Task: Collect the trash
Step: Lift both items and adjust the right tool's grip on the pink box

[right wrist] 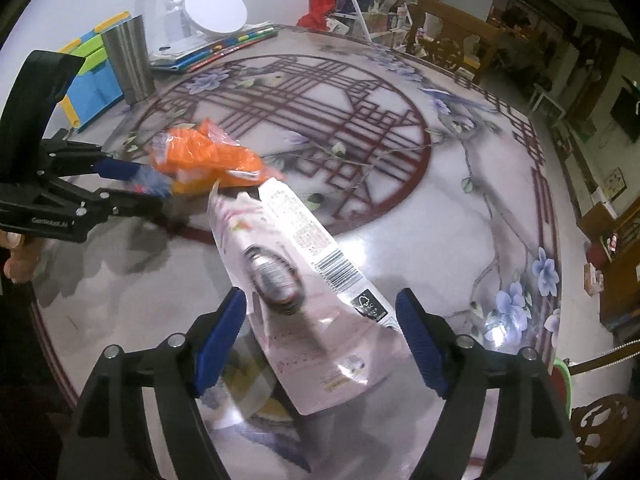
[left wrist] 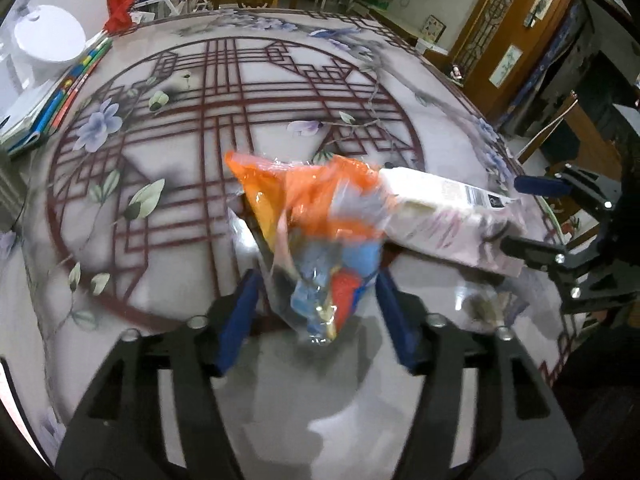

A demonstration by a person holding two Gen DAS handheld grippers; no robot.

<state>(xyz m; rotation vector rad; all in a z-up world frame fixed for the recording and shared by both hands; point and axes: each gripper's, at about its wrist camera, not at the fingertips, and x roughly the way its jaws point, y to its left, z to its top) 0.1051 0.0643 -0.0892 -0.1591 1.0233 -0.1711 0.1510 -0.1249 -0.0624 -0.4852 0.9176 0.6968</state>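
Crumpled orange snack wrapper touching pale pink pouch, both motion-blurred.

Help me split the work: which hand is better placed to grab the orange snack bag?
Left. The orange snack bag is between the left gripper's open jaws; the right gripper straddles the pink pouch.

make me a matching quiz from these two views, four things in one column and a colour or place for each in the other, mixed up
Things
1. snack wrapper
2. pouch
3. metal cup
4. books

Descriptions
A. pale pink with a barcode, between the right gripper's fingers
B. stacked near the table's edge, under a white lamp base
C. orange and clear, between the left gripper's fingers
D. silver, upright beside a blue box

Pairs: 1-C, 2-A, 3-D, 4-B
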